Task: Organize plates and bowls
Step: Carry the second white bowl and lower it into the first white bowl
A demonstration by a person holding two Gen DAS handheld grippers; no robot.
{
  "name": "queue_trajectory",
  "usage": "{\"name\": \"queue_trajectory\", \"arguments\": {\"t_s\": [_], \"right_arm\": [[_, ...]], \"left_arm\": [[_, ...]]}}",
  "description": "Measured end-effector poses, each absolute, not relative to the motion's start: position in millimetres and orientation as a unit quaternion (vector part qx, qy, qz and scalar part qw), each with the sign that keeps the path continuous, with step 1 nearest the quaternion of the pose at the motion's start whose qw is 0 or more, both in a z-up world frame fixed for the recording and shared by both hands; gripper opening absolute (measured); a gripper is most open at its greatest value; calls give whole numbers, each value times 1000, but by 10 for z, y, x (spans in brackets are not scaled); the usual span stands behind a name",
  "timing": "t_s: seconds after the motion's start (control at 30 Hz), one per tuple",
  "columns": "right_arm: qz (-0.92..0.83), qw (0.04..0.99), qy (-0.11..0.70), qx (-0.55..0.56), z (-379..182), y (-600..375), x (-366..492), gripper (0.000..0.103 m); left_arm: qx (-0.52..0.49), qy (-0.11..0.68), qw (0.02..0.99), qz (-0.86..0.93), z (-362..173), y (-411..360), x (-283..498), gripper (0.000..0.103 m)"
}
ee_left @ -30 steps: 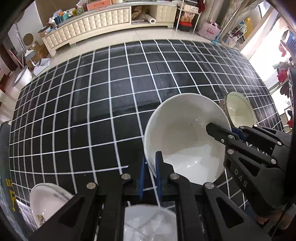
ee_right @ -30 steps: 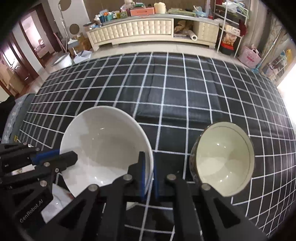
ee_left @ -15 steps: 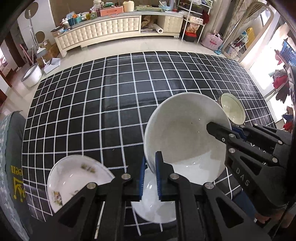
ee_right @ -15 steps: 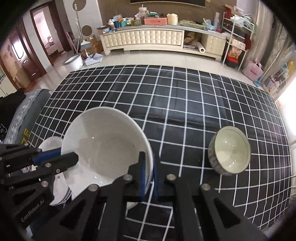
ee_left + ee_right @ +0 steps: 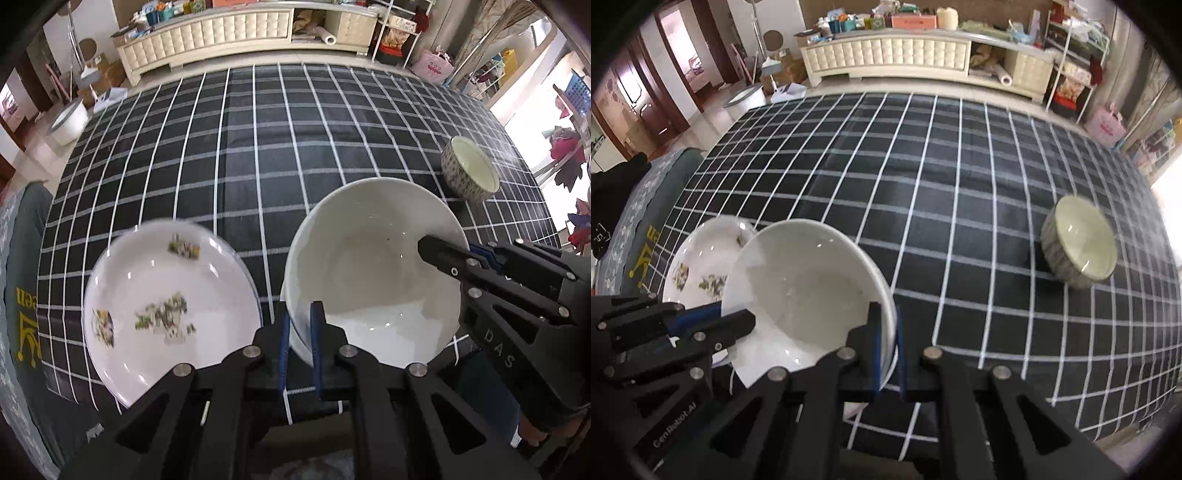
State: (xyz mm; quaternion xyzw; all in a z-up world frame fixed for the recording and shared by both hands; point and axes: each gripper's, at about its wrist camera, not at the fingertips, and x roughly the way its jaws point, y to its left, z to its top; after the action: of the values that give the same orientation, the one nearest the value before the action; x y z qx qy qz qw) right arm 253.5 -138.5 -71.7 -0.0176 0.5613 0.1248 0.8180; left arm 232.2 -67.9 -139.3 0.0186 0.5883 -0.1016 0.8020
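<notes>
The large white bowl (image 5: 373,273) hangs above the checked black cloth (image 5: 280,147) that covers the surface, carried between both tools at once. The left tool (image 5: 298,332) is clamped on the bowl's near-left rim, one blue-padded finger (image 5: 316,332) inside the wall and the other outside. The right tool (image 5: 886,349) is clamped on the opposite rim in the same manner, its fingers pinched tight over the thin white edge. In the left wrist view the right tool enters from the right side, its tip resting over the bowl's rim; in the right wrist view the left tool comes in from the lower left and meets the bowl's far edge.

Just to the left of the bowl, a shallow white plate with floral print (image 5: 166,310) lies on the cloth near the surface's front-left corner. In the right wrist view the bowl overlaps part of this plate, so the bowl sits partly over it; whether they touch cannot be told.

Well apart, toward the right edge of the surface, a smaller patterned bowl (image 5: 1078,242) with a pale inside stands upright on the cloth.

Beyond the surface runs a long cream cabinet (image 5: 894,59) with clutter on top, and a grey cushion with yellow print (image 5: 22,325) lies past the surface's left edge.
</notes>
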Motion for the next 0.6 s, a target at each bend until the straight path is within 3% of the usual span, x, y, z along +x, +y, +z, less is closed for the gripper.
{"name": "queue_trajectory", "arguments": {"t_s": [0.6], "right_arm": [[121,789,602,-9,-971,-1357,2554,10]], "left_arm": [[11,615,782,-100,-1666,-661,2279,9]]}}
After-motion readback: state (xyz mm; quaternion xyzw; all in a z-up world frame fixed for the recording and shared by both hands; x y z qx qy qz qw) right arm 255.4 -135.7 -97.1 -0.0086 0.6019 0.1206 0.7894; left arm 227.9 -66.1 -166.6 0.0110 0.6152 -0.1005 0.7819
